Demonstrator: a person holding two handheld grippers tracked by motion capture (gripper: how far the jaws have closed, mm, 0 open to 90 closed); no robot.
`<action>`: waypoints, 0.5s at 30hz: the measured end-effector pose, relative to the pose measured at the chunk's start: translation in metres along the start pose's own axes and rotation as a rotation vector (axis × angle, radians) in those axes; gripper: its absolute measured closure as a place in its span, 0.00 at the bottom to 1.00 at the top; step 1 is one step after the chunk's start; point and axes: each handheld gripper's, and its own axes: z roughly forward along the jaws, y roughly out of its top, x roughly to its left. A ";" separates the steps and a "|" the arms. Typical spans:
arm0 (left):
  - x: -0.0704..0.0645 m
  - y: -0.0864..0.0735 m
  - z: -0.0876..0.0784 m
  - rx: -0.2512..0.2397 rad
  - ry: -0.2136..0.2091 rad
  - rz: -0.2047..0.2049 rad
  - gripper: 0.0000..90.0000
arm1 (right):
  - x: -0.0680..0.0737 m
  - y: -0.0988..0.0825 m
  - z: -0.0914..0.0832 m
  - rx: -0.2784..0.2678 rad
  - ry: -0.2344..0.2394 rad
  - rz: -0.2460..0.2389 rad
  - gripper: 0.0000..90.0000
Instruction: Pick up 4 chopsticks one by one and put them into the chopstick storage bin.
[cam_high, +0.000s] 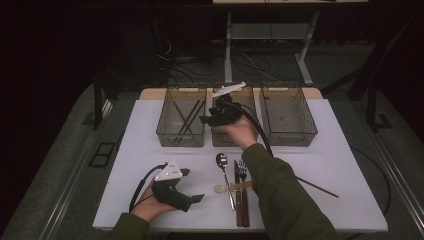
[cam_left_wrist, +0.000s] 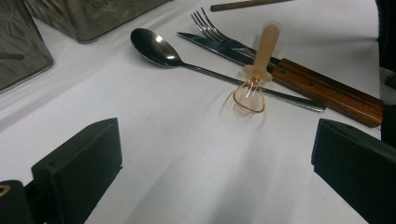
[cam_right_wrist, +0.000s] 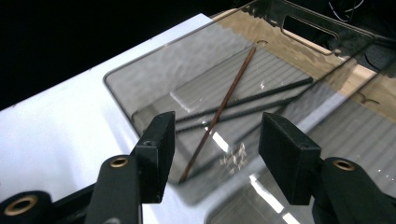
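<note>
Nearest me, left claw (cam_high: 196, 198) rests spread and empty on the worktop (cam_high: 150, 150) at seven o'clock. Right claw (cam_right_wrist: 215, 149), spread and empty, hovers over the left bin (cam_high: 181, 122) at eleven, chopsticks (cam_right_wrist: 219, 109) inside. Sorting, I'd judge; next grab the stray chopstick (cam_high: 317, 187) at four. Its near end hides behind my sleeve.

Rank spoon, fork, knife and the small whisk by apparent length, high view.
1. Knife and fork, wooden handles, lying side by side: look about equal, can't separate.
2. Metal spoon, somewhat shorter.
3. Small whisk, lying across the others, clearly shortest.
</note>
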 end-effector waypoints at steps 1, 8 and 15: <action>0.000 0.000 0.000 0.003 0.002 0.000 0.01 | -0.001 -0.004 -0.006 -0.007 0.008 0.000 0.50; 0.001 -0.001 0.000 -0.010 0.006 -0.013 0.00 | -0.009 -0.026 -0.036 -0.021 0.053 -0.009 0.44; 0.002 -0.002 -0.001 -0.009 0.017 -0.010 0.00 | -0.015 -0.048 -0.058 -0.021 0.073 -0.026 0.41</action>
